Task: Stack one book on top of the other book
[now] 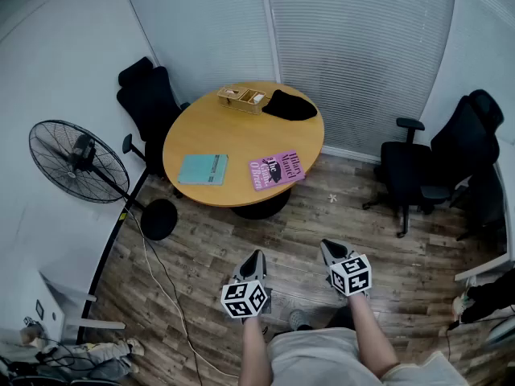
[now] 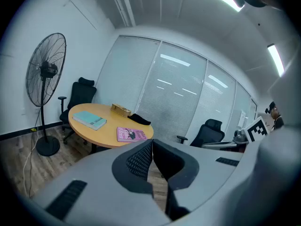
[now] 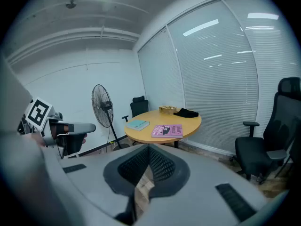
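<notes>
Pink book (image 1: 277, 170) on round table (image 1: 233, 131), cover lettering roughly "Hilary Mantel" and "O'Brien", teal book (image 1: 203, 169) beside it, cover print too small to read

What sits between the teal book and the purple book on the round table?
Nothing: bare tabletop separates the teal book and purple book, clearest in the head view.

My head camera looks steeply down from well back of the round tabletop (image 1: 241, 135), with the left hand-held gripper (image 1: 255, 256) and right hand-held gripper (image 1: 328, 248) at its bottom edge. Each gripper camera rides low, facing forward over its own jaws at that far-off tabletop. All three views share the tabletop, the fan (image 1: 79, 161) and the blinds (image 1: 354, 47). Each gripper view catches the other gripper at one edge.
</notes>
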Motion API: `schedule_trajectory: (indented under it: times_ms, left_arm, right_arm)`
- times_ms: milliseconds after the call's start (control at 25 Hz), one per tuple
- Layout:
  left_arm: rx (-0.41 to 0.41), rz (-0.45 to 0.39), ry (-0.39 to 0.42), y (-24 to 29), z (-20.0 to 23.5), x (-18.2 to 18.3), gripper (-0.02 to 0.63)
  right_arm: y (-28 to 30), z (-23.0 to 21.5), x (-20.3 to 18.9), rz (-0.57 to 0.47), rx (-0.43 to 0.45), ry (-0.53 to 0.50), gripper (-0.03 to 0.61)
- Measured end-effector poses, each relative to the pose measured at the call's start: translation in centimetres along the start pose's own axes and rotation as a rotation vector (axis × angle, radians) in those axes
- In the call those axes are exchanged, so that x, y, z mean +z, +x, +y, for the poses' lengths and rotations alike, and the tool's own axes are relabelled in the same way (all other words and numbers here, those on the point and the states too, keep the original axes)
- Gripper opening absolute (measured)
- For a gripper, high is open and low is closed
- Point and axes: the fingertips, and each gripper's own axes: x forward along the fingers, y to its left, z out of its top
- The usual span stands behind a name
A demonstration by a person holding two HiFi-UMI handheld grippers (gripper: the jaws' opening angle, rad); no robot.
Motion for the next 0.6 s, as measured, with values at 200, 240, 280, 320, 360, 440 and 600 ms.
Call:
schedule_trajectory:
  times_ms: [200,240,280,320,360,440,600]
  left_arm:
    - [0.007,-0.012,0.009,-1.0,1.1,0.6,0.029]
    - [0.005,-0.013,0.007,-1.1,1.2,0.6,0.029]
    - [0.004,-0.014,0.007,-1.1,1.4,0.7,0.029]
    - [0.005,-0.013,0.009,-1.0,1.5,0.7,0.029]
    - [0.009,-0.012,0.014,-0.9,1.6,0.8,0.029]
    - [0.021,-0.005,0.030,-0.7,1.9,0.9,0.029]
    - [0.023,-0.006,0.015,-0.2,2.0,1.1,0.029]
  right_arm:
    - [-0.2,0.4,-0.4,0.009,-0.037,-0.001,0.020]
    - [-0.2,0.3,-0.5,0.015,-0.053,-0.010,0.020]
    - [-0.1,0.2,-0.4,0.022,-0.072,-0.018,0.020]
    - [0.0,-0.1,-0.4,0.026,-0.089,-0.020,0.020]
    - [0.0,-0.3,-0.2,0.024,-0.101,-0.017,0.020]
    - [0.0,-0.4,0.1,0.017,-0.103,-0.005,0.020]
    - [-0.4,-0.6,0.6,0.001,-0.080,-0.002,0.021]
